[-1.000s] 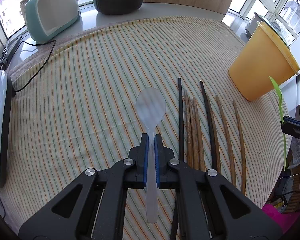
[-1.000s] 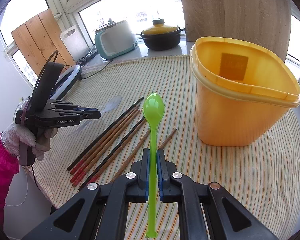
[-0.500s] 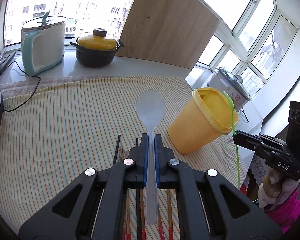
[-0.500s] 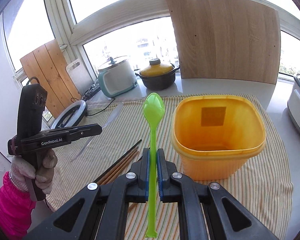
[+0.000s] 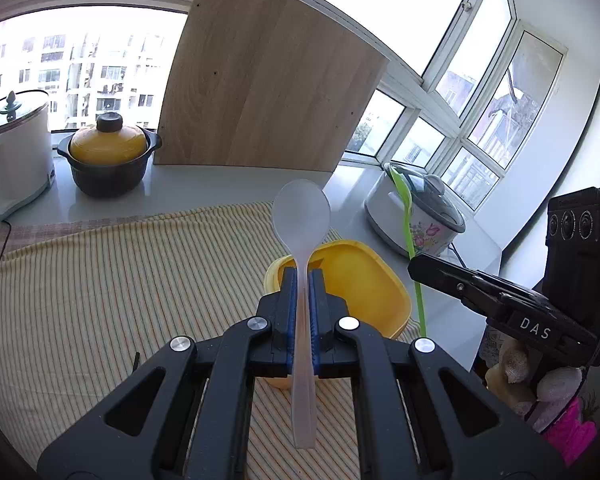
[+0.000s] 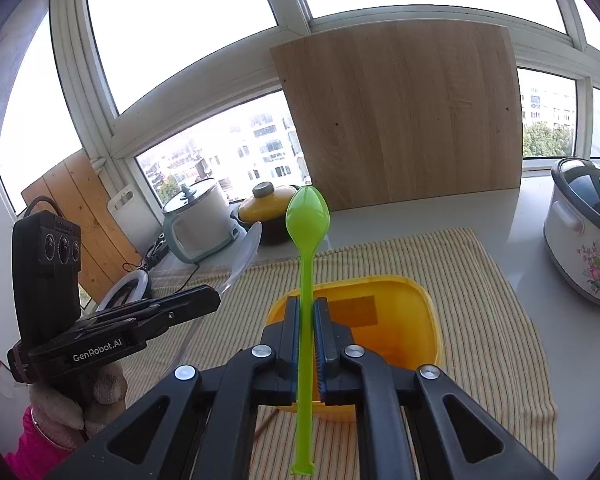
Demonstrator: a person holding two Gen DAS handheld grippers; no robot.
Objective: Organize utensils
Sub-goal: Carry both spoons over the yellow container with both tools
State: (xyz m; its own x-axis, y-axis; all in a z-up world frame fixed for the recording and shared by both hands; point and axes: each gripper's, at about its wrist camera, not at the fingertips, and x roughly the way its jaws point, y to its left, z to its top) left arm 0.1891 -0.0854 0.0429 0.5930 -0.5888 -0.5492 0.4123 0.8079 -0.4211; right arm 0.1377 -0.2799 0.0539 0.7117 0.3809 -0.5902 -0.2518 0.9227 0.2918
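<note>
My left gripper (image 5: 302, 276) is shut on the handle of a translucent white spoon (image 5: 301, 216), bowl pointing forward and up. It hangs above the near rim of the yellow tub (image 5: 364, 276), which stands on the striped cloth (image 5: 100, 280). My right gripper (image 6: 307, 306) is shut on a green spoon (image 6: 307, 216), held over the yellow tub (image 6: 400, 320) from the other side. The left gripper (image 6: 204, 300) and its white spoon (image 6: 244, 256) show at the left of the right wrist view. The right gripper (image 5: 424, 268) and green spoon (image 5: 410, 232) show at the right of the left wrist view.
A wooden board (image 5: 268, 100) leans against the window. On the sill stand a dark pot with a yellow lid (image 5: 108, 160), a teal cooker (image 5: 12, 148) and a flowered rice cooker (image 5: 420, 216). A ring light (image 6: 124, 288) lies at the cloth's left. Gloved hands hold both grippers.
Both grippers have risen from low over the cloth and tilted up, carrying their spoons over the yellow tub. The chopsticks on the cloth have dropped out of sight below the grippers.
</note>
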